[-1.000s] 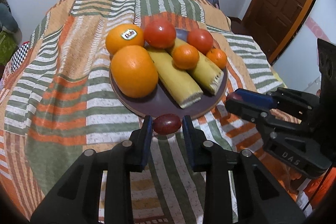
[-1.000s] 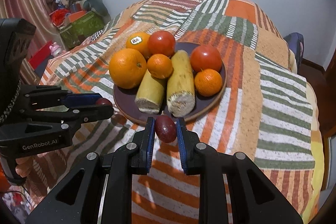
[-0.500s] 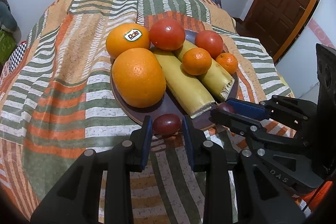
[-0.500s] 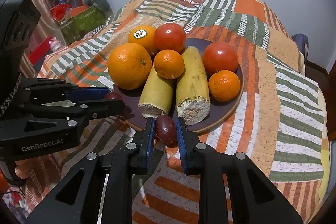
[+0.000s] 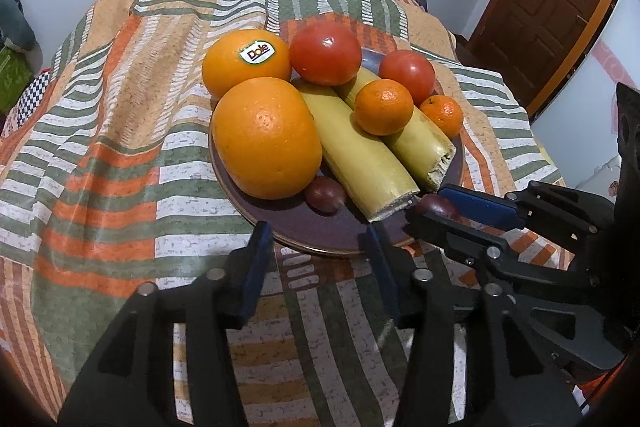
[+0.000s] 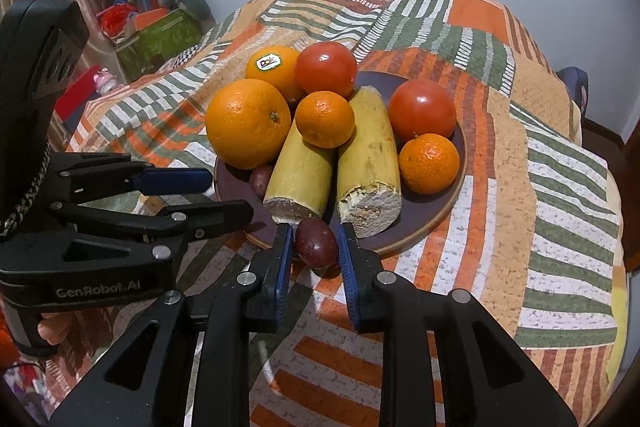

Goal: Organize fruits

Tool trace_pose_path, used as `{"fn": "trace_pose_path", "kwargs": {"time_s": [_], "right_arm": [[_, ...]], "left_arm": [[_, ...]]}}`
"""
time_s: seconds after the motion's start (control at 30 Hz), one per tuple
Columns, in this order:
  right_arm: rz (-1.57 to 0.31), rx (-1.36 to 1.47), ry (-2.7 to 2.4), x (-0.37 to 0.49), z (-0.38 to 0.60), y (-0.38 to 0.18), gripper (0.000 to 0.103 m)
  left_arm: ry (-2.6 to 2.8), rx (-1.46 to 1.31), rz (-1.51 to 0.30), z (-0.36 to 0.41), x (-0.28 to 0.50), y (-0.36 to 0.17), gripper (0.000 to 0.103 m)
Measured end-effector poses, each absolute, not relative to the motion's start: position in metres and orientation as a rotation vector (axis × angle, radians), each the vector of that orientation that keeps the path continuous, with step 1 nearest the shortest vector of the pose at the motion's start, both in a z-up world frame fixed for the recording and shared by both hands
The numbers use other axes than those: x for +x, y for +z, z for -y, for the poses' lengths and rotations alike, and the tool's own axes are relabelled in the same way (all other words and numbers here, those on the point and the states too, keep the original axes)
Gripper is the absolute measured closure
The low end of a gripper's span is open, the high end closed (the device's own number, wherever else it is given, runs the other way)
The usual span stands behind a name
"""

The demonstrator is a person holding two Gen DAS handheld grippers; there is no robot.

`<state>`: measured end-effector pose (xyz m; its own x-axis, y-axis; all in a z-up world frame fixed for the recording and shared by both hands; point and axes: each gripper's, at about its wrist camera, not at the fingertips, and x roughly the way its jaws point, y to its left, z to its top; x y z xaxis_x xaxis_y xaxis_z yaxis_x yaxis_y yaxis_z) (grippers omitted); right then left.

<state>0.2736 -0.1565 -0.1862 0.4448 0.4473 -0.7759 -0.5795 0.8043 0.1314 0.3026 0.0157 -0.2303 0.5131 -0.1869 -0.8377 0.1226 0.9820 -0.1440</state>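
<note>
- Left wrist view: the left tool [image 5: 318, 255] hangs released, its blue-padded jaws spread wide with nothing between them, at 6 o'clock of the dark plate [image 5: 312, 233].
- A small dark-red fruit [image 5: 326, 189] lies on the plate ahead of it, tucked against the large orange [image 5: 266, 137] and the near yellow stalk piece [image 5: 360, 147]; it looks already delivered.
- At 3 o'clock the right tool [image 5: 436, 209] reaches in over the plate's edge, clenched on a second dark-red fruit.
- Right wrist view: the right tool [image 6: 312, 251] grips that second dark-red fruit [image 6: 316, 242] between its pads, at 6 o'clock of the plate [image 6: 436, 215], just in front of the cut stalk ends.
- The left tool [image 6: 224, 195] lies at 9 o'clock, close to the plate rim.
- Step in hand, as I judge it: putting the last small fruit on the plate, with oranges, tomatoes and mandarins already gathered there.
- The next move calls for easing forward to the bare patch before the stalk ends, lowering, then releasing gently, since the round fruit could roll off the rim onto the patterned bedspread [image 6: 500, 187].
</note>
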Motion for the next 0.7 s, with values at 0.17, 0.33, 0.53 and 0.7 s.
{"fn": "trace_pose_path", "kwargs": {"time_s": [0.17,0.33,0.53,0.7], "right_arm": [[-0.917,-0.167,0.638,0.271,0.156,-0.185,0.075],[-0.916,-0.15,0.617,0.266,0.167,-0.176,0.075],[-0.835,-0.125,0.596,0.251,0.184,-0.136,0.075],[-0.712,-0.096,0.585,0.226,0.198,-0.084,0.075]], "left_arm": [[-0.178,-0.061,-0.999,-0.017,0.295,-0.223,0.054],[-0.159,-0.062,-0.947,-0.021,0.282,-0.201,0.054],[-0.159,-0.065,-0.858,-0.022,0.256,-0.158,0.054],[-0.157,-0.063,-0.744,-0.02,0.223,-0.111,0.054]]}}
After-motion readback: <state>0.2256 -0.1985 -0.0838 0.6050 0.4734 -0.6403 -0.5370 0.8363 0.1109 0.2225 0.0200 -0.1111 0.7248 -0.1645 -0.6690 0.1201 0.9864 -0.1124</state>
